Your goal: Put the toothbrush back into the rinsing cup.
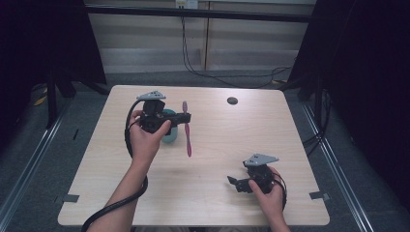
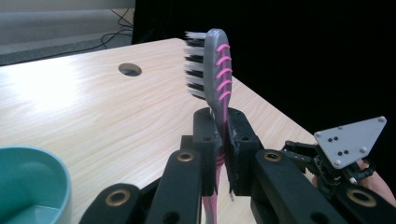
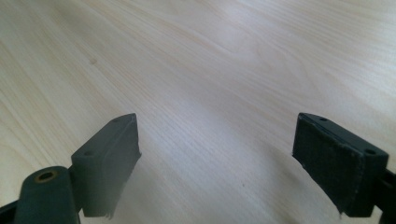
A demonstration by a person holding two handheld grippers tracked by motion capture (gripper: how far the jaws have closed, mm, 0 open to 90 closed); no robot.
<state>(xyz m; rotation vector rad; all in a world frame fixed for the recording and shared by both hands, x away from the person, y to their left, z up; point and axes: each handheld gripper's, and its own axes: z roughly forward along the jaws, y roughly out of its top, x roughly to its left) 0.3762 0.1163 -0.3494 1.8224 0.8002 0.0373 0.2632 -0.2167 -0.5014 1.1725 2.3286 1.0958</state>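
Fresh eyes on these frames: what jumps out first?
The pink toothbrush stands out first, clamped by its handle in the left tongs and held above the table, bristle head clear of the tongs. Next to it, under the left hand, sits a teal cup. The right tongs are wide open and empty, low over bare wood near the table's front right corner.

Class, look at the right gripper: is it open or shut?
Open. The right gripper has its fingers standing wide apart over the bare table, with nothing between them.
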